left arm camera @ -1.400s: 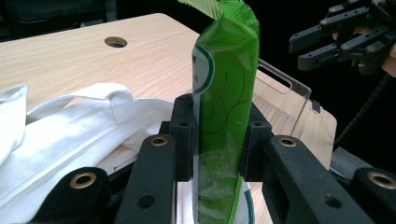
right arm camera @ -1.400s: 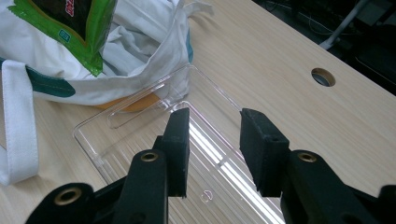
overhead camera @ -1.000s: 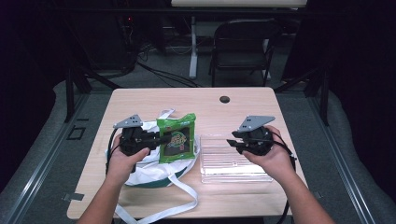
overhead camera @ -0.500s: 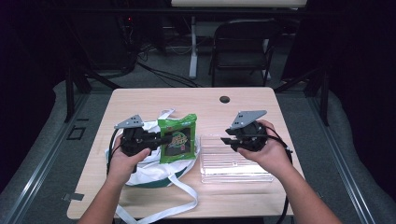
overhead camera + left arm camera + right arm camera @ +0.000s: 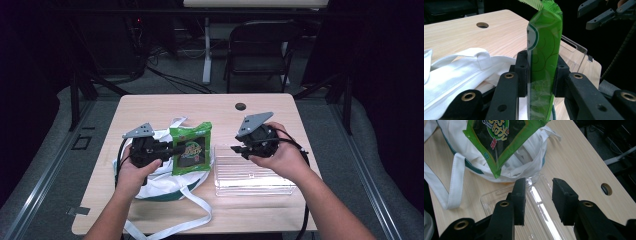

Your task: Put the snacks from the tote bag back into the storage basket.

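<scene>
A green snack packet [image 5: 192,150] stands upright over a white tote bag [image 5: 160,176], and my left gripper [image 5: 175,149] is shut on its left edge. In the left gripper view the pads squeeze the packet [image 5: 545,50] from both sides. My right gripper [image 5: 236,149] hovers over the left end of a clear plastic tray [image 5: 255,179], just right of the packet and apart from it. Its jaws have just been opening and nothing is between them. In the right gripper view the right gripper [image 5: 539,195] frames the tray [image 5: 499,195], with the packet [image 5: 496,137] and bag [image 5: 529,157] beyond.
The wooden table [image 5: 165,107] has a round cable hole [image 5: 240,106] near its far edge. The bag's white straps [image 5: 192,220] trail toward the front edge. A black folding chair [image 5: 260,50] stands behind the table.
My right gripper has moved left and a little up, from over the tray's middle toward the packet, and tilted. My left gripper and the packet have stayed put.
</scene>
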The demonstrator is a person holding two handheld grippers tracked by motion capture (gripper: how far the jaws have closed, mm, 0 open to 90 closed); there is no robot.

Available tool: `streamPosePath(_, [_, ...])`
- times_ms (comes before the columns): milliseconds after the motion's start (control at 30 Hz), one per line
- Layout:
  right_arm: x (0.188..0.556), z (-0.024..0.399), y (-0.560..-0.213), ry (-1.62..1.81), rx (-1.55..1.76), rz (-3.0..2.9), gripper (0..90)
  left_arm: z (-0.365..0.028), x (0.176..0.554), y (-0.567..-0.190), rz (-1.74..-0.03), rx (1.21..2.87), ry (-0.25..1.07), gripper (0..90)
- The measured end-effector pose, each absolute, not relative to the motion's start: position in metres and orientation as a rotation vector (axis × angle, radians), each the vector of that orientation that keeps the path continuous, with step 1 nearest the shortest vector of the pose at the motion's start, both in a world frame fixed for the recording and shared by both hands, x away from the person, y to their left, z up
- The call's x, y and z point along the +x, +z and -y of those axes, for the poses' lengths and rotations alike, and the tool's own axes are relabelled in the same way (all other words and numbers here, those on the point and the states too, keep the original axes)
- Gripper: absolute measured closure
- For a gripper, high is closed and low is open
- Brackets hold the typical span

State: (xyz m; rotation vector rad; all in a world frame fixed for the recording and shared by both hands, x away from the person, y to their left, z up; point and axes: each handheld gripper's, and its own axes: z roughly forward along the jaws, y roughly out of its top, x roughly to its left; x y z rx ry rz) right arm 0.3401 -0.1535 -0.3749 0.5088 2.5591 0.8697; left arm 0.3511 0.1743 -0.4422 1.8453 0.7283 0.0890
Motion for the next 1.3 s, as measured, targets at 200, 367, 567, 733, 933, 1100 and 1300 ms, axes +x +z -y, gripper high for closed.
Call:
streamPosePath(200, [0.345, 0.146, -0.367, 0.821, 0.45, -2.597, 62.7, -0.173, 0.351, -0.442, -0.723, 1.849, 0.088, 72.1])
streamPosePath(367, [0.346, 0.14, -0.357, 0.812, 0.419, -2.602, 59.7, -0.172, 0.35, -0.442, -0.718, 1.853, 0.086, 72.1])
streamPosePath(567, [0.347, 0.132, -0.344, 0.791, 0.367, -2.58, 56.3, -0.17, 0.349, -0.441, -0.714, 1.851, 0.086, 72.1])
streamPosePath(733, [0.348, 0.127, -0.336, 0.777, 0.349, -2.588, 56.2, -0.17, 0.349, -0.441, -0.712, 1.853, 0.088, 72.1])
streamPosePath(933, [0.353, 0.124, -0.33, 0.785, 0.347, -2.584, 55.9, -0.168, 0.349, -0.442, -0.706, 1.854, 0.087, 72.1])
streamPosePath(1100, [0.355, 0.122, -0.326, 0.785, 0.334, -2.609, 56.3, -0.166, 0.348, -0.442, -0.7, 1.856, 0.083, 72.2])
streamPosePath(1300, [0.357, 0.117, -0.322, 0.767, 0.311, -2.616, 56.4, -0.163, 0.347, -0.442, -0.689, 1.863, 0.081, 72.1])
